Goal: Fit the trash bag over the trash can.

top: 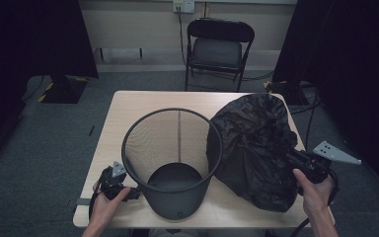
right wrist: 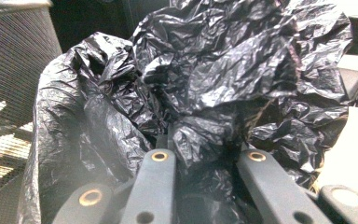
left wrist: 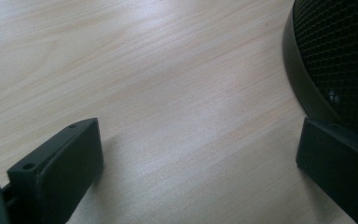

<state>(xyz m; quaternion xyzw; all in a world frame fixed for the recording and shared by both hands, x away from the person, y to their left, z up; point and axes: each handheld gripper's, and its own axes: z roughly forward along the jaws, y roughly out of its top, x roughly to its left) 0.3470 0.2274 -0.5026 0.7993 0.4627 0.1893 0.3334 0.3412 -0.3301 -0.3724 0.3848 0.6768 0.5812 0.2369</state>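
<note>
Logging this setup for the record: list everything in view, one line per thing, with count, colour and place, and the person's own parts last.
wire mesh bin: 1, black, upright at the table's near middle, nothing inside.
plastic bag: 1, black, crumpled, right of the bin and against its side, held up off the table.
table: 1, light wood, centre of the room.
chair: 1, black with grey seat, beyond the table's far edge.
wall socket: 1, pale, on the far wall, cable plugged in.
left gripper: 1, black, low by the bin's base, jaws open with the table's wood showing between them.
right gripper: 1, black, jaws shut on a fold of the bag.
hands: 2, left hand, right hand, near edge.
</note>
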